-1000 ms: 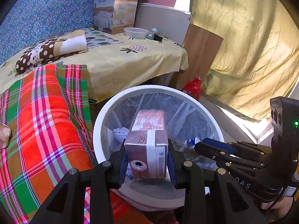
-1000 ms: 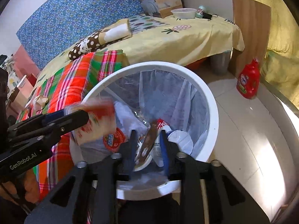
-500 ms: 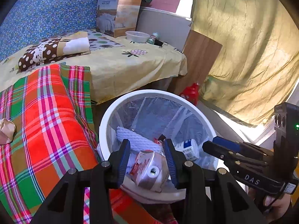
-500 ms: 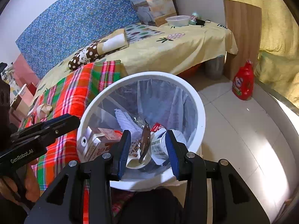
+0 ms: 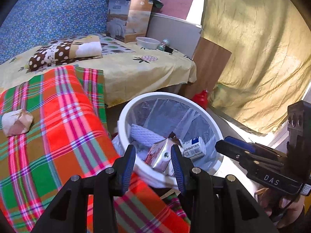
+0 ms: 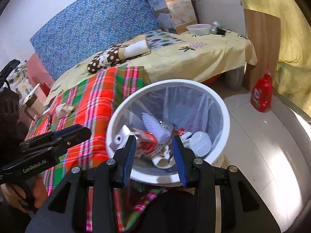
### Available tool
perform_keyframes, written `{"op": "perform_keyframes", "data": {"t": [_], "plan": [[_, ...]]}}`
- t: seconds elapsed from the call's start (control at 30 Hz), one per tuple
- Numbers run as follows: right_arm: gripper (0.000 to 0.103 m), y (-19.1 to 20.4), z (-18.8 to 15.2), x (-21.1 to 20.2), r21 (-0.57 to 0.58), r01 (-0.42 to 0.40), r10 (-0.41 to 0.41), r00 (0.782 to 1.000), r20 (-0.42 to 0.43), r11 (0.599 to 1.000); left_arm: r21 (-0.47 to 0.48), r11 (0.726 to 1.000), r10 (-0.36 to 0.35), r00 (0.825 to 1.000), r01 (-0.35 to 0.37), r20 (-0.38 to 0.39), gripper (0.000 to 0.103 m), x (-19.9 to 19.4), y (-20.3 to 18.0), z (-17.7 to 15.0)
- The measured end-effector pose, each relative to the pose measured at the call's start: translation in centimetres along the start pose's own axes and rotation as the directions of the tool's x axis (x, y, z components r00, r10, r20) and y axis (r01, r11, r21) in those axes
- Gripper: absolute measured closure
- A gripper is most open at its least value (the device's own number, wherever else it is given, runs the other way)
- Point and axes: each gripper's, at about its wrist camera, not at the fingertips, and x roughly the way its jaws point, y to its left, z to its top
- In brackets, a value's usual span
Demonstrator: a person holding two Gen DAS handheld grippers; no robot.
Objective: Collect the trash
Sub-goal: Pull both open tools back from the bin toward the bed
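A: Where's the bin relative to your left gripper (image 5: 153,161)?
B: Bin (image 5: 124,116) sits just ahead, below your fingers. Carton (image 5: 161,155) and small bottle (image 5: 194,147) lie inside it.
A: Left of it?
B: Blanket (image 5: 58,116) on the bed, crumpled wrapper (image 5: 16,122) lying on it. Your right gripper (image 6: 153,155) is on the bin's other side; detergent bottle (image 6: 261,95) stands on the floor, far right.

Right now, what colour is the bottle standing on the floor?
Red bottle, with a label; the right wrist view shows it best.
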Motion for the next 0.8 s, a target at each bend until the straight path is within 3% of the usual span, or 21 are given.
{"op": "perform_keyframes", "data": {"t": [0.5,0.8], "plan": [[0.062,4.2,-0.8,-0.2,-0.082,-0.092,0.093,0.996,0.006,0.992,-0.052,0.995,0.089,0.995,-0.086,0.049,0.065,-4.9,3.0,-2.8],[0.062,8.0,-0.8,0.9,-0.16,-0.178,0.177,0.984,-0.018,0.971,-0.114,0.979,0.175,0.983,-0.167,0.061,0.065,-7.6,6.0,-4.5]]}}
